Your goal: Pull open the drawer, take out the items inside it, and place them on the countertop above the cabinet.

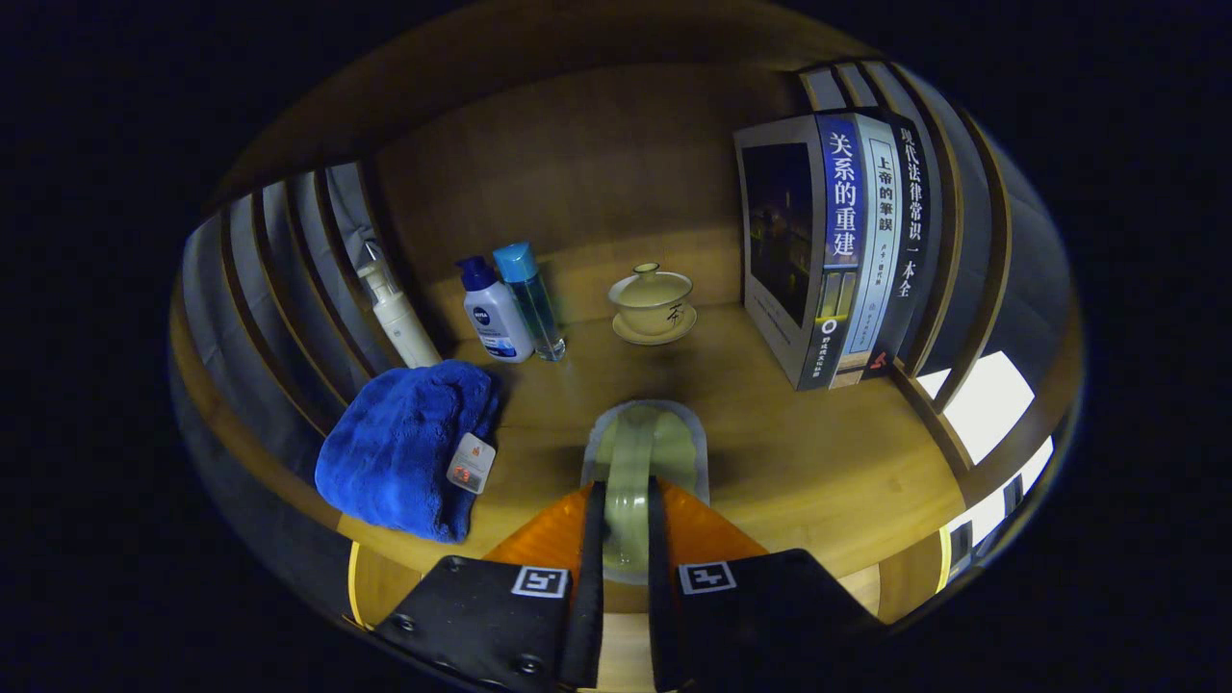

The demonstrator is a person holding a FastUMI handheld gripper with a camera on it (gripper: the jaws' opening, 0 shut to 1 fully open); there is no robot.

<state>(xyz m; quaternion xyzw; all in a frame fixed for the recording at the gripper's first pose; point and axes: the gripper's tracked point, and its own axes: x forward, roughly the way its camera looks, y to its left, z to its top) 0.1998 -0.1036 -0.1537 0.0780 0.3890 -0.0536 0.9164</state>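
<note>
The gripper (626, 525) sits low over the front edge of the wooden countertop (818, 452), and its two fingers are closed in tight on a pale greenish translucent piece (640, 452), both pressing its narrow lower part from either side. That piece looks like a small clear dish or spoon-shaped item standing up between the fingers, its rounded upper end reaching just ahead of the fingertips; exactly what it is, I cannot tell. Just to the left of the fingers lies a folded blue towel (409, 448) with a small tag hanging off its near corner. Beyond the towel, against the slatted side, a white pump bottle (397, 318) leans upright. Next to it stand a white bottle with a dark blue cap (493, 313) and, touching it, a slim clear bottle with a light blue cap (531, 298). Straight beyond the fingers, a lidded tea bowl on a saucer (653, 303) rests near the back wall. To its right, three books (837, 250) stand upright together, spines facing out.
</note>
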